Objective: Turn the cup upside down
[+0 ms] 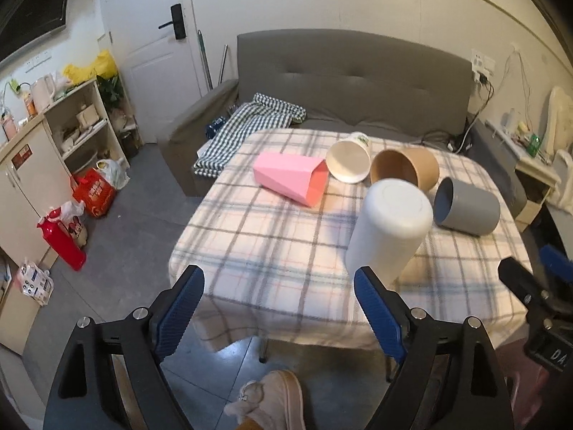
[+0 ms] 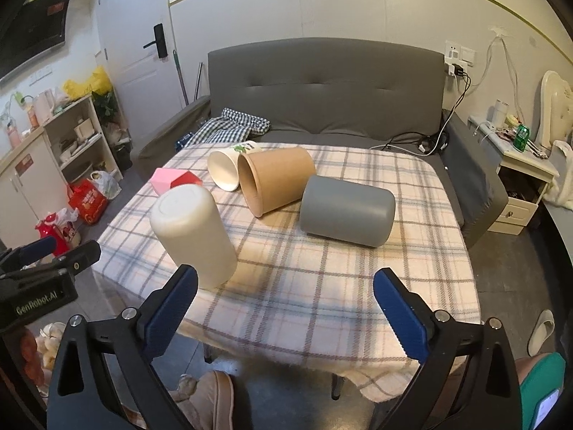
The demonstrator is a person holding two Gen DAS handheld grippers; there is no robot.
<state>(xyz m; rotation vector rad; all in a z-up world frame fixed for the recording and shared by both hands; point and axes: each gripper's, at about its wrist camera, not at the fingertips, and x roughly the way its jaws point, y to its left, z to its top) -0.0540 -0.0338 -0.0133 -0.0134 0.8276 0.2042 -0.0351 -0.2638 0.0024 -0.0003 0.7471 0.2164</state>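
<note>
White cup is already mouth-down on the table, near the front edge; closed base faces up, so it looks done. You still have four lying on their sides further back: pink cup, paper cup, brown cup, grey cup.

Grey cup looks like your nearest candidate; it lies ahead of the right gripper, slightly right of its centreline, well apart from the fingers; long axis runs roughly left-right across your view, mouth toward the left, closed end toward the right. Left gripper is further off, with the white cup standing between it and the grey one; so right hand is the better pick, my call.

Both grippers are spread wide and hold nothing; both hover off the front edge.

Coming in from the front, your fingers would straddle the grey wall across its width; then roll the wrist to bring the mouth down.
</note>
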